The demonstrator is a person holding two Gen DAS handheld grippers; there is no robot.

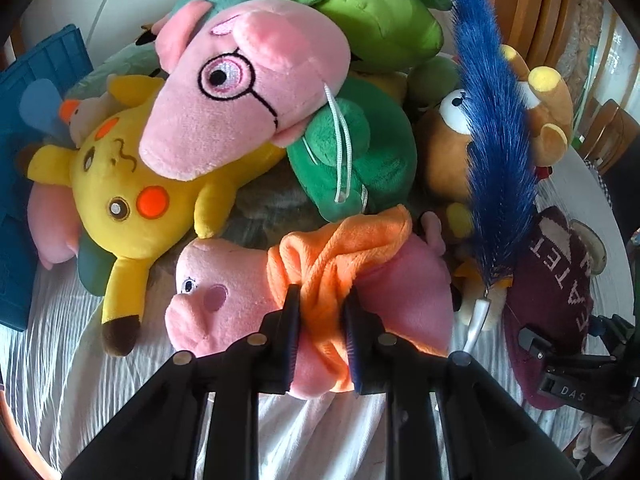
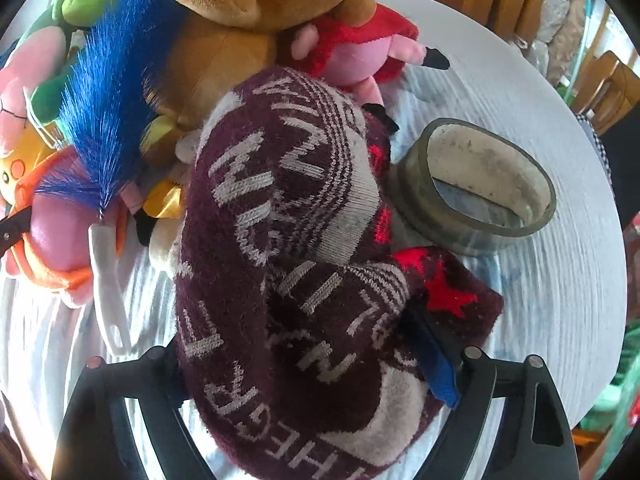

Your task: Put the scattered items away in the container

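My left gripper is shut on the orange dress of a pink pig plush lying at the near edge of a toy heap. My right gripper straddles a maroon knitted piece with grey letters, jaws wide. Its blue-padded right finger lies against the fabric, while the left finger is hidden behind the knit. In the left wrist view the same knit and the right gripper sit at the right. A blue crate stands at the far left.
The heap holds a yellow plush, a big pink pig head with glasses, green plushes, a brown bear and a blue feather wand. A grey round bowl sits on the white-clothed table. Wooden chairs stand behind.
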